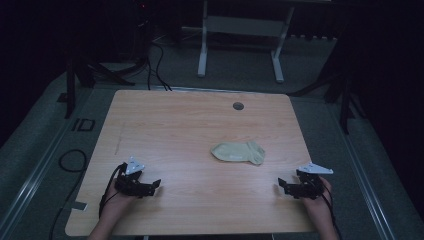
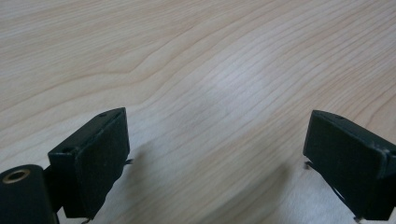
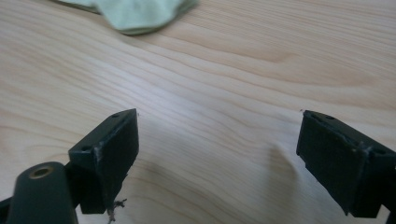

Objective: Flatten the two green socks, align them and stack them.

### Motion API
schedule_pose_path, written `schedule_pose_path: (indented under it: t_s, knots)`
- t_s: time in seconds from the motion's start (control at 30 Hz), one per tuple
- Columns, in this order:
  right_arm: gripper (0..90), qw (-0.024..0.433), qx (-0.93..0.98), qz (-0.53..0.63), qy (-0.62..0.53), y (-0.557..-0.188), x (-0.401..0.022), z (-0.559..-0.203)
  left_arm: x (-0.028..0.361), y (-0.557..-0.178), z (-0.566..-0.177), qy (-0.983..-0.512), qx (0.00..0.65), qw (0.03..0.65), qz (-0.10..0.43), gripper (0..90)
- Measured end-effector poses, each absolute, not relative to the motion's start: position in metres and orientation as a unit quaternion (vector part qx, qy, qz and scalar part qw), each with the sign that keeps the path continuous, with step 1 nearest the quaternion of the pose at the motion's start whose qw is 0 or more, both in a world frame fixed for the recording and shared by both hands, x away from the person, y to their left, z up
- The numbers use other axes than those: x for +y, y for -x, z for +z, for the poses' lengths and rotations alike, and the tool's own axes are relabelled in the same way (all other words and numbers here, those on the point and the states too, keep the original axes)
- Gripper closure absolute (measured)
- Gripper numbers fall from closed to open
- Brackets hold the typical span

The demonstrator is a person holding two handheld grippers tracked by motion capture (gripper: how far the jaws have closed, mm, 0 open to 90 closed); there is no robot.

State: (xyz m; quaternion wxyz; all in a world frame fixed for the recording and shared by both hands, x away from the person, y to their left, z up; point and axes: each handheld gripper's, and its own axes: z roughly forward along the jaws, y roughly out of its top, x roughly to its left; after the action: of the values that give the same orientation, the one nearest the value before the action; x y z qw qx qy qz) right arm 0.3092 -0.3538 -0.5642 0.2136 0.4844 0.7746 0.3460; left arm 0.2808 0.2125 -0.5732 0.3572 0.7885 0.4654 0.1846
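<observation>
A pale green sock (image 1: pixel 238 152) lies flat on the wooden table (image 1: pixel 175 125), right of the middle. Its edge also shows at the top of the right gripper view as the sock (image 3: pixel 135 14). My left gripper (image 1: pixel 150 187) rests near the front left of the table, held by a hand, its jaws wide apart with nothing between them. In its own view the left gripper (image 2: pixel 217 158) looks over bare wood. My right gripper (image 1: pixel 282 187) sits at the front right, below and right of the sock, open and empty. The right gripper (image 3: pixel 217 158) points toward the sock from a distance.
A small round grommet (image 1: pixel 238 106) is set in the table near its far edge. Behind the table stand white desk legs (image 1: pixel 202 50) on grey floor. Black cables (image 1: pixel 72 160) lie on the floor at the left. Dark stands flank both sides.
</observation>
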Motion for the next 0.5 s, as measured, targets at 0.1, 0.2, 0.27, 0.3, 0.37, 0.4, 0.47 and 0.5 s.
schedule_pose_path:
  t_s: [0.1, 0.2, 0.27, 0.3, 0.37, 0.4, 0.47, 0.5]
  knots:
    - [12.8, 0.221, 0.759, 0.350, -0.502, -0.307, -0.359, -0.564, 0.217, -0.277, -0.573, -0.782, 0.473, 0.359, 0.190, 7.0]
    - [12.8, 0.226, 0.743, 0.356, -0.519, -0.304, -0.366, -0.564, 0.222, -0.274, -0.574, -0.777, 0.480, 0.359, 0.194, 7.0]
    - [12.8, 0.237, 0.737, 0.351, -0.527, -0.303, -0.369, -0.563, 0.226, -0.273, -0.574, -0.772, 0.481, 0.365, 0.200, 7.0]
    - [12.8, 0.240, 0.732, 0.352, -0.531, -0.302, -0.371, -0.563, 0.228, -0.273, -0.574, -0.770, 0.484, 0.364, 0.201, 7.0]
    - [12.9, 0.249, 0.727, 0.350, -0.536, -0.301, -0.373, -0.562, 0.230, -0.273, -0.574, -0.762, 0.491, 0.371, 0.202, 7.0]
    - [12.9, 0.249, 0.724, 0.350, -0.539, -0.301, -0.373, -0.562, 0.230, -0.273, -0.574, -0.762, 0.491, 0.371, 0.202, 7.0]
    - [12.9, 0.249, 0.723, 0.351, -0.540, -0.301, -0.374, -0.563, 0.231, -0.273, -0.574, -0.760, 0.494, 0.369, 0.205, 7.0]
    - [13.1, 0.251, 0.722, 0.350, -0.542, -0.301, -0.374, -0.563, 0.231, -0.273, -0.574, -0.760, 0.494, 0.369, 0.205, 7.0]
